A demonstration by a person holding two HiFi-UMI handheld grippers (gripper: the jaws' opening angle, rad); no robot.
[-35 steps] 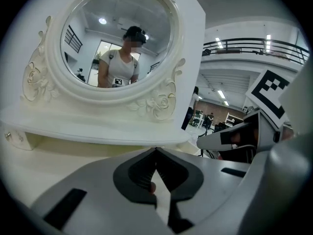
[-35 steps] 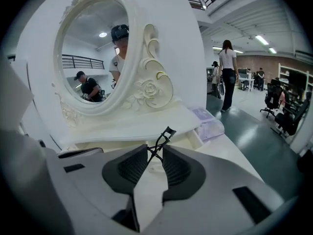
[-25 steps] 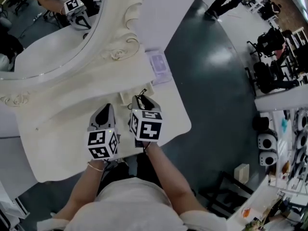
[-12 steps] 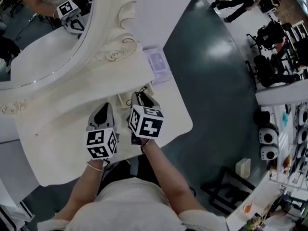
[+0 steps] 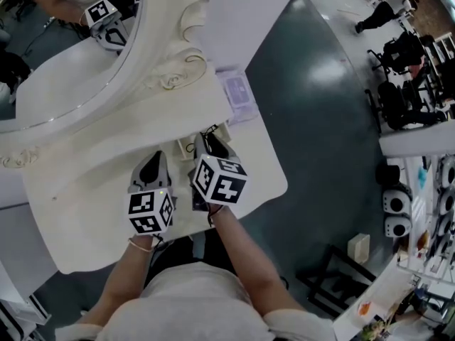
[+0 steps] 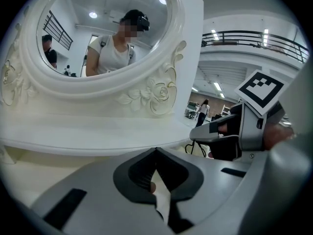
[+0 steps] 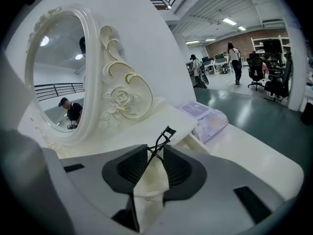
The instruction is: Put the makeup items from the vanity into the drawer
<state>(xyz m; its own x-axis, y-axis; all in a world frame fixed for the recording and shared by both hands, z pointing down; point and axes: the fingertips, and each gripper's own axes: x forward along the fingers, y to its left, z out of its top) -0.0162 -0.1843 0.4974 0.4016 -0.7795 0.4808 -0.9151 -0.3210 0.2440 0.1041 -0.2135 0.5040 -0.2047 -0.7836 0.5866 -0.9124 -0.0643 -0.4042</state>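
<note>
Left gripper (image 6: 156,151) – jaws together, nothing between; sits over vanity top (image 5: 85,197), just beside right gripper (image 7: 155,147). Right gripper's jaws clamp black eyelash curler (image 7: 167,130) – curler head sticks out ahead of tips. Lilac packet (image 7: 205,114) ahead, to its right.

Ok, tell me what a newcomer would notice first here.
The big carved white mirror at the back of the vanity dominates. In front of it, the right gripper pinches a black eyelash curler between its fingers, the curler's head sticking out past them. A purple packet lies at the vanity's right end.
</note>
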